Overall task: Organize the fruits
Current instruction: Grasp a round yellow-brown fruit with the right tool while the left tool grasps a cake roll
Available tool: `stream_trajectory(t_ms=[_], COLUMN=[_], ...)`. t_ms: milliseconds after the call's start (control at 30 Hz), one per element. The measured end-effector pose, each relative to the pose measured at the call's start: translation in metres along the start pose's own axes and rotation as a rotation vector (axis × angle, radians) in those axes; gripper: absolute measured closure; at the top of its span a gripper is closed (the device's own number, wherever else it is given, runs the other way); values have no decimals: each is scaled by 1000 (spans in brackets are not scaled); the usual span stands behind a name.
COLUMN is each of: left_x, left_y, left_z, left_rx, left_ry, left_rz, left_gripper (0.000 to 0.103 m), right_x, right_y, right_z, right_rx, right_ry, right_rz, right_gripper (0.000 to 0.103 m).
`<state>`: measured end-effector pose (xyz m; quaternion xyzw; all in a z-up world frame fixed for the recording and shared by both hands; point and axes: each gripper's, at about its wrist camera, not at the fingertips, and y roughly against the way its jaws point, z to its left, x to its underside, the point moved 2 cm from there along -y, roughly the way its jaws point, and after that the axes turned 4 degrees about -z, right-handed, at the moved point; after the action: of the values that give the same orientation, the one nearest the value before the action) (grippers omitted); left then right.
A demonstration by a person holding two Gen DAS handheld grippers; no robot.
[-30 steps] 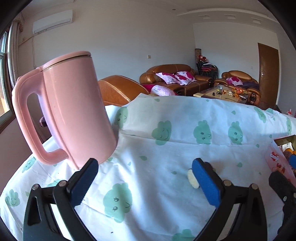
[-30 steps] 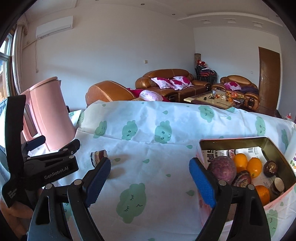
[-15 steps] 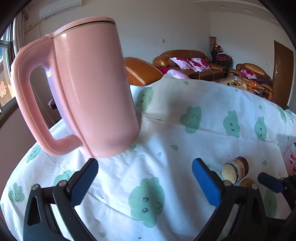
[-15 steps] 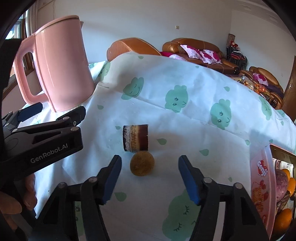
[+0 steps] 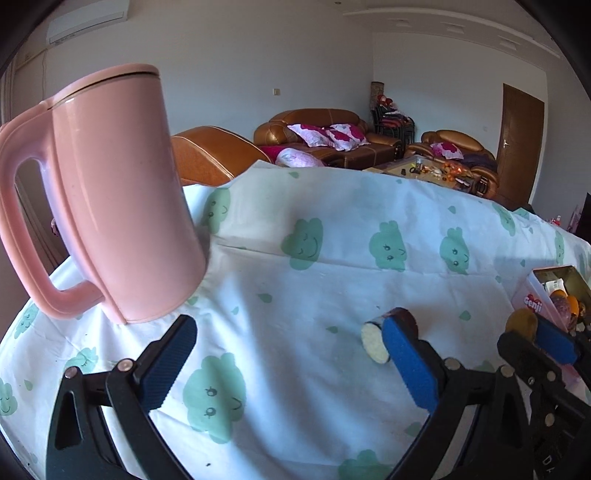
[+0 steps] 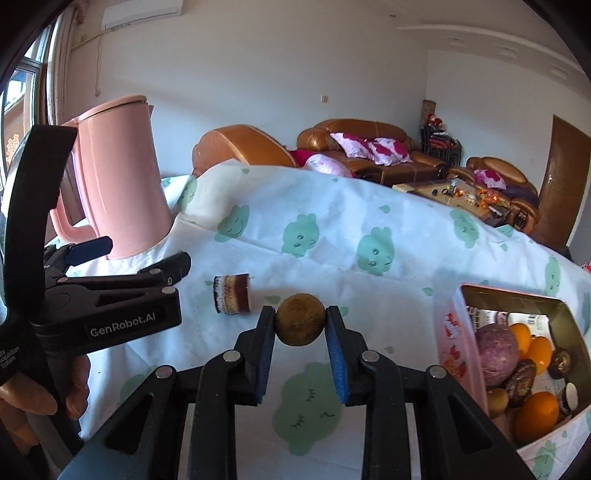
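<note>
right gripper [image 6: 300, 325] clenched on a brown fruit [image 6: 300, 324], just above the cloth [image 6: 332, 266]; left gripper [image 5: 291, 358] spread wide, grasping nothing, at the left near the pink jug [image 5: 110, 199]; a cake slice [image 6: 232, 294] lies just left of the fruit; the tin [image 6: 561, 310] of fruits sits at the right

A tall pink electric kettle [image 5: 110, 192] with a loop handle stands upright at the left on a white tablecloth [image 5: 332, 280] printed with green smiling clouds. Behind the covered table, brown leather sofas [image 6: 354, 147] line the far wall, strewn with pink-and-white floral cushions [image 6: 373, 147]. A low coffee table [image 6: 458, 194] cluttered with small items sits in front of them. A brown wooden door [image 5: 519, 144] is at the right, and a white air conditioner [image 6: 142, 13] is mounted high beside the window [image 6: 18, 99].
</note>
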<state>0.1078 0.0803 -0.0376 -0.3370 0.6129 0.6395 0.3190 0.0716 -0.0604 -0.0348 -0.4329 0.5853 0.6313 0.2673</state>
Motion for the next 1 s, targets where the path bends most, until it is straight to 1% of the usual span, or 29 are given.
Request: stream_trajectory(t_ms=[67, 133, 233, 300, 333, 367, 433, 533, 600, 633, 700, 800, 900, 1000], left_x=[-3, -6, -9, -10, -8, -6, 1, 0, -1, -2, -4, -8, -11, -13], left_y=[-4, -9, -21, -31, -35, -40, -49, -51, -49, -48, -44, -31, -14, -3], left_z=[-16, -30, -49, -59, -63, -66, -68, -63, -62, -62, -63, -58, -52, -49], left_rx=[28, 49, 41, 48, 45, 32, 13, 45, 60, 63, 61, 38, -11, -48], left_ry=[-19, -37, -52, -53, -56, -62, -68, -31, -21, -23, -23, 0, 21, 26], left_rz=[32, 56, 108, 147, 165, 181, 217, 237, 233, 229, 216, 137, 44, -16], left_gripper=[9, 10, 16, 18, 23, 32, 41, 49, 59, 61, 61, 61, 61, 61], right_x=[-1, -3, -3, -2, -1, -1, 0, 1, 1, 1, 1, 1, 1, 1], right_y=[9, 13, 17, 16, 15, 14, 12, 9, 8, 8, 10, 13, 20, 24], right_z=[-6, -13, -22, -26, -29, -30, -33, -35, -35, -35, -35, -34, -32, -30], right_rx=[40, 70, 80, 75, 72, 68, 59, 46, 45, 47, 55, 71, 87, 99], right_ry=[8, 11, 0, -16, -24, -33, -47, -58, -56, -56, -53, -51, -47, -36], right_rz=[-41, -65, -71, -61, -56, -50, -39, -26, -26, -28, -40, -63, -89, -112], right_gripper=[74, 74, 74, 73, 73, 73, 73, 74, 74, 74, 74, 74, 73, 73])
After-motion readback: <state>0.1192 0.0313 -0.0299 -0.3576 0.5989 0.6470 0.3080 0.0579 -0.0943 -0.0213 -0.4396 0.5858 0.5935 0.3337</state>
